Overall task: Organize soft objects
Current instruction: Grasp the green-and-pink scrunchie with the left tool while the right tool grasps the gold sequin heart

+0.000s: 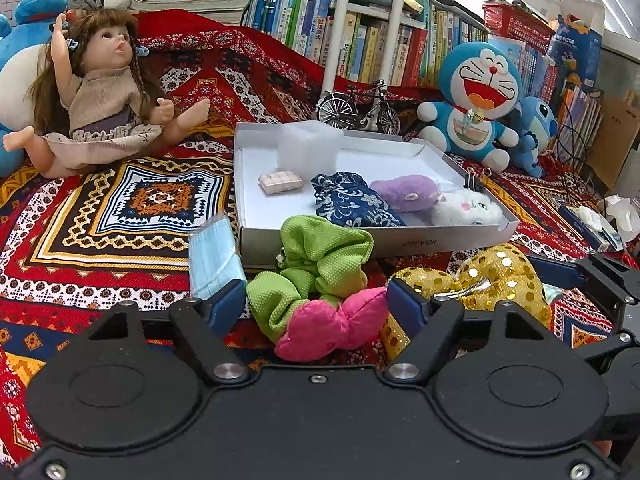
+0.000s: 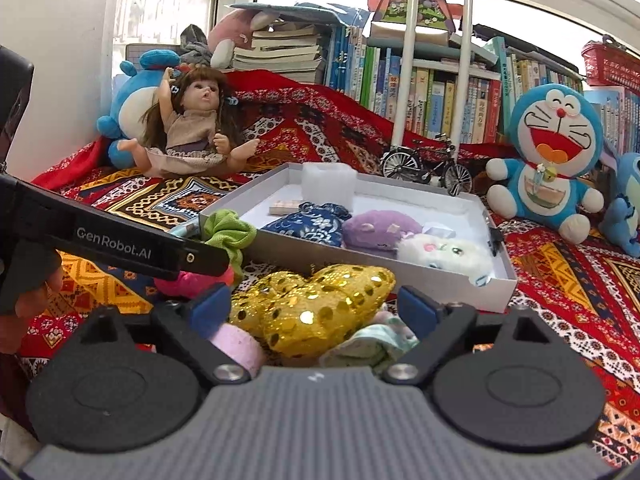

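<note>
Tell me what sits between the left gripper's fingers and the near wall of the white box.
In the left wrist view, the green scrunchie fills that stretch, reaching the white box; the pink scrunchie lies nearest, between the left gripper fingers.

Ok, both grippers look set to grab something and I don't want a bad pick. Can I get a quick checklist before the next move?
1. Left gripper lined up on a soft item: ok, the pink pouch and green scrunchie lie between its fingers.
2. Left pads pressing on it: not ok, a gap shows on each side.
3. Right gripper lined up: ok, the gold sequin heart sits between its fingers.
4. Right pads gripping the heart: cannot tell, contact is hidden.
5. Room in the white tray: ok, bare floor at its left.
6. The two grippers clear of each other: cannot tell, they work close together.
</note>
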The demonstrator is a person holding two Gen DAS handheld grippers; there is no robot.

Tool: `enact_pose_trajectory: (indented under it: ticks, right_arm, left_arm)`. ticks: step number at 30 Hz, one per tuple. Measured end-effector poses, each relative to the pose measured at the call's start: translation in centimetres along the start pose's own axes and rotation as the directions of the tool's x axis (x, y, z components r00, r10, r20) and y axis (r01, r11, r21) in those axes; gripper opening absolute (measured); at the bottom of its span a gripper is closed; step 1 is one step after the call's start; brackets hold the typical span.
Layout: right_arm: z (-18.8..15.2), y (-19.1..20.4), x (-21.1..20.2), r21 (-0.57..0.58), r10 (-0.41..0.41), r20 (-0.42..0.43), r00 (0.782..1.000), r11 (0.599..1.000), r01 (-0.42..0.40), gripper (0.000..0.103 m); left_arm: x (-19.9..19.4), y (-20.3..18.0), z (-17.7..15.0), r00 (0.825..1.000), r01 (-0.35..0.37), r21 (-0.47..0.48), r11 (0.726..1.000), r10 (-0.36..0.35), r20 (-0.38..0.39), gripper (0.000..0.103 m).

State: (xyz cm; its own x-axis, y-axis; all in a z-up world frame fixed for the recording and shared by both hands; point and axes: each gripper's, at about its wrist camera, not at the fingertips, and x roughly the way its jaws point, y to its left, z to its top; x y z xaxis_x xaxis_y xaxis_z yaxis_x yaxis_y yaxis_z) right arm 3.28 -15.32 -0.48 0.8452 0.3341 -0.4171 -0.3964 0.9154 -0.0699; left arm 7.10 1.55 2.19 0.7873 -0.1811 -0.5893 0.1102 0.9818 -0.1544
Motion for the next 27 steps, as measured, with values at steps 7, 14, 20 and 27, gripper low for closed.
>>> enact_pose_trajectory:
  ticks: [7,14,20,27]
  right_arm:
    - [-0.09,0.32,0.03,-0.008,-0.001,0.005,1.000,1.000,0.001,0.083]
    - [-0.10,0.26,0.03,-0.004,0.000,0.002,1.000,1.000,0.000,0.079]
    - [-0.18,0.31,0.03,-0.003,-0.001,0.001,1.000,1.000,0.001,0.078]
    - [-0.23,0.33,0.05,-0.001,0.000,-0.001,1.000,1.000,0.000,0.076]
  left_arm:
    - [-0.12,0.17,-0.34,1.000,0.008,-0.011,1.000,-0.008,-0.002,0.073]
    - [-0.24,0.07,-0.47,1.000,0.011,-0.011,1.000,-0.011,-0.002,0.070]
    - [-0.45,-0.41,-0.84,1.000,0.006,0.021,1.000,-0.006,-0.001,0.069]
    - [-0.50,-0.29,-0.97,1.000,0.008,0.015,1.000,-0.008,0.000,0.067]
